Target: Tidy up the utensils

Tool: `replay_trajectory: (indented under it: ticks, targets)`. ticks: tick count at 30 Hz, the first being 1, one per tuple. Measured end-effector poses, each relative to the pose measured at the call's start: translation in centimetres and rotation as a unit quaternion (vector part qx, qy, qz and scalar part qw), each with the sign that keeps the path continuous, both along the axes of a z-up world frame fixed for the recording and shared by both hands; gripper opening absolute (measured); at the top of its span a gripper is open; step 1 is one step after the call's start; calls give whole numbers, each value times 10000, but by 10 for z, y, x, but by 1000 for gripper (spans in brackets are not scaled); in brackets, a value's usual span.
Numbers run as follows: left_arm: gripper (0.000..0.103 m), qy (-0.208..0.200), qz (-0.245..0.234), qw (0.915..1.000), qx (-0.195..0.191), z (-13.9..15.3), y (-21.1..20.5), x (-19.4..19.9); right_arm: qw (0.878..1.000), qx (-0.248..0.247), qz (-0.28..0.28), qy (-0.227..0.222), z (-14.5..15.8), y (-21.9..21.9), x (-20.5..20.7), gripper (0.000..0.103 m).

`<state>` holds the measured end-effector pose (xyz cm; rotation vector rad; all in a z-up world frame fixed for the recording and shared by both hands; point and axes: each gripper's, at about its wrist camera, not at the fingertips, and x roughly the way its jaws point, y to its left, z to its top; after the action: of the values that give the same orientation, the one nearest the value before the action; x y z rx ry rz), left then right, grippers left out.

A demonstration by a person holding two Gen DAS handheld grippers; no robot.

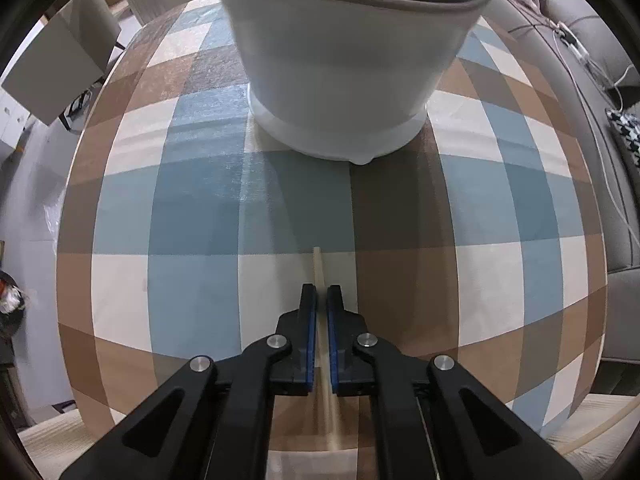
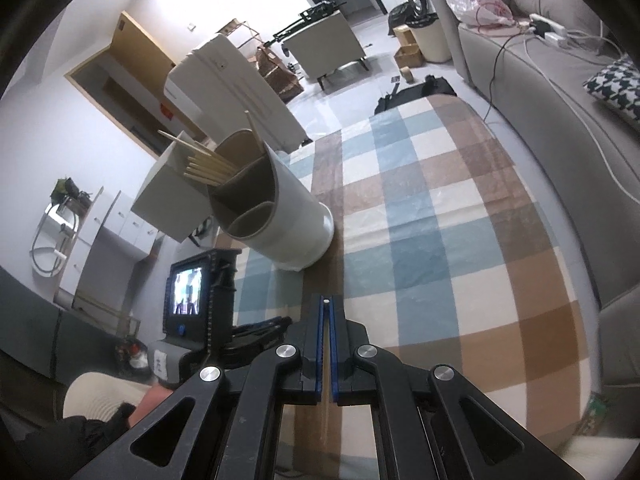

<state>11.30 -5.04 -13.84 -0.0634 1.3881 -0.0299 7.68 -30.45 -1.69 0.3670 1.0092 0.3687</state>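
A white round utensil holder (image 1: 344, 76) with divided compartments stands on the checked tablecloth (image 1: 180, 208). In the right wrist view the holder (image 2: 288, 216) has several pale wooden chopsticks (image 2: 204, 164) leaning out of one compartment. Just in front of the holder, my left gripper (image 1: 321, 294) points down at the table, shut on a single chopstick (image 1: 318, 264) that lies along the cloth between its blue pads. My right gripper (image 2: 326, 302) hovers over the near side of the table, shut, with the round pale end of a chopstick showing between its tips.
A grey sofa (image 2: 540, 80) with a patterned cushion (image 2: 616, 84) and trailing cables runs along the table's right side. The left gripper's body with a lit screen (image 2: 188, 292) and the hand on it sit at the table's left edge. Chairs and boxes stand beyond the far edge.
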Motion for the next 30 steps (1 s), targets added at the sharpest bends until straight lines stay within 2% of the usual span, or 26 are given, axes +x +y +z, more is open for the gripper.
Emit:
replay_trajectory:
  ticks: [4, 7, 12, 13, 17, 30]
  targets:
    - [1, -161, 225, 9993, -248, 12, 16, -4, 9999, -83, 29, -107, 4, 1, -5, 2]
    - [1, -481, 432, 9962, -587, 35, 32, -12, 9997, -129, 85, -167, 6, 6, -8, 2]
    - [0, -1278, 654, 9846, -997, 82, 49, -32, 9983, -383, 229, -376, 11, 20, -11, 2]
    - [0, -1455, 610, 9823, -1007, 93, 50, -38, 9978, -444, 259, -425, 12, 23, -12, 2]
    - [0, -1738, 402, 9778, -1103, 105, 38, -33, 9963, -566, 310, -575, 13, 33, -14, 2]
    - [0, -1955, -37, 9765, -911, 121, 27, -45, 9914, -815, 286, -984, 24, 49, -21, 2]
